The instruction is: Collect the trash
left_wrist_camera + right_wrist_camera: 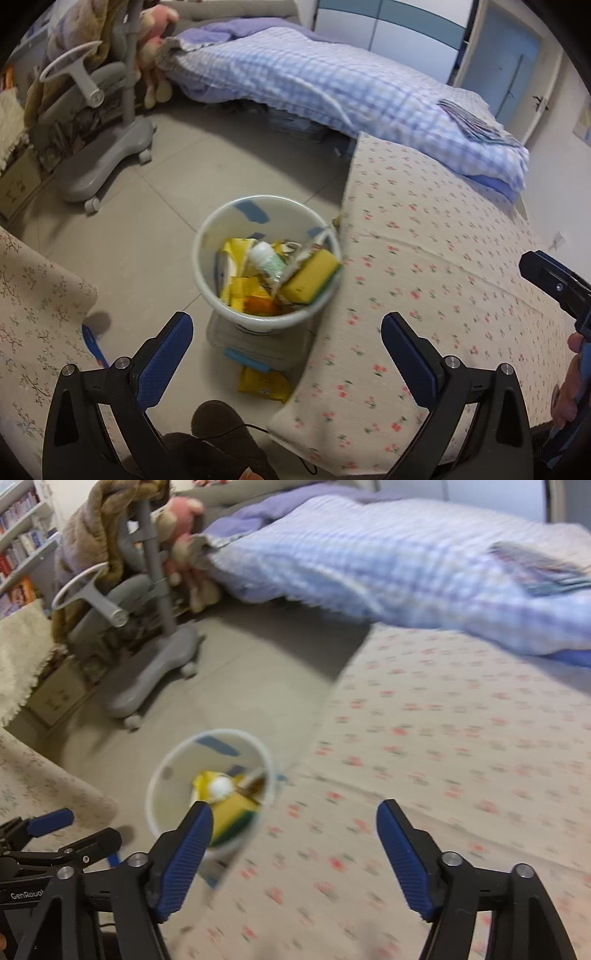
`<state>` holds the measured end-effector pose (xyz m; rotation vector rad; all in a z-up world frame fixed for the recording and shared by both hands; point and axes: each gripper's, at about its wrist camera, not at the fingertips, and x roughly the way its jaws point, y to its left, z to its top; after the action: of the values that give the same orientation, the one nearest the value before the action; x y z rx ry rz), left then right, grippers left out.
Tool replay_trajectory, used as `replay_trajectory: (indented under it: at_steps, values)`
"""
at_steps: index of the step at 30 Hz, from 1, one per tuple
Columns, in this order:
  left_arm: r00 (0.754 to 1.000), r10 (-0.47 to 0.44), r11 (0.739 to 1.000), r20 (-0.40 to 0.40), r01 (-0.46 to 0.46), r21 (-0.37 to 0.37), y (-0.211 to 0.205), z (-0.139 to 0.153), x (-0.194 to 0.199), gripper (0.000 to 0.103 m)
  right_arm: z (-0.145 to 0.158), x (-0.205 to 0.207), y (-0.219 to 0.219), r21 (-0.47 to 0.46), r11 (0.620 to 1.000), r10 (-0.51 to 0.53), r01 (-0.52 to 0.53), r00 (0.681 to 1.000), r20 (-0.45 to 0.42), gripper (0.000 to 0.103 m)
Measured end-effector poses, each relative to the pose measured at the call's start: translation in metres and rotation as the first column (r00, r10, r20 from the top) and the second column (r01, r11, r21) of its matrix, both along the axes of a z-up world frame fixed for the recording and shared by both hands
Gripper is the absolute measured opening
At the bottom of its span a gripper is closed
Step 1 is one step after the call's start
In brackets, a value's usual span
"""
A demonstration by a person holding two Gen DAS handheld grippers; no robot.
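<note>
A white trash bin [207,236] stands on the floor beside the floral bed edge. It holds a yellow-green sponge [312,277], a small white bottle [267,258] and yellow wrappers [240,291]. A yellow packet [264,384] lies on the floor in front of the bin. My left gripper [287,325] is open and empty, above and in front of the bin. My right gripper [294,814] is open and empty over the bed edge, just right of the bin [162,775]; its view is blurred. The right gripper also shows at the right edge of the left wrist view [554,280].
A floral bed cover [443,277] fills the right side, with a blue checked duvet [332,85] behind. A grey wheeled chair base [110,162] stands at the left. A floral cloth surface [33,302] is at the near left. A blue stick [94,345] lies on the floor.
</note>
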<state>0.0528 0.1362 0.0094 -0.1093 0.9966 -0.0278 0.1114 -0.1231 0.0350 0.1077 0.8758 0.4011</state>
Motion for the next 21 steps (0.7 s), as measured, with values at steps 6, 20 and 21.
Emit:
replay_trajectory:
  at_steps: [6, 20, 21]
  values:
    - [0.999, -0.049, 0.999, 0.015, 0.049, 0.007, -0.042, -0.001, -0.031, 0.103, 0.011, -0.049, -0.044, -0.089, 0.988, -0.127, 0.129, 0.991, 0.031, 0.085]
    - [0.988, -0.066, 0.992, 0.141, 0.05, 0.113, -0.078, 0.005, -0.068, 0.103, -0.012, -0.125, -0.082, -0.22, 0.917, -0.288, 0.333, 0.933, 0.215, 0.091]
    - [0.988, -0.067, 0.992, 0.14, 0.05, 0.118, -0.079, 0.004, -0.068, 0.103, -0.015, -0.125, -0.082, -0.234, 0.911, -0.291, 0.339, 0.932, 0.216, 0.092]
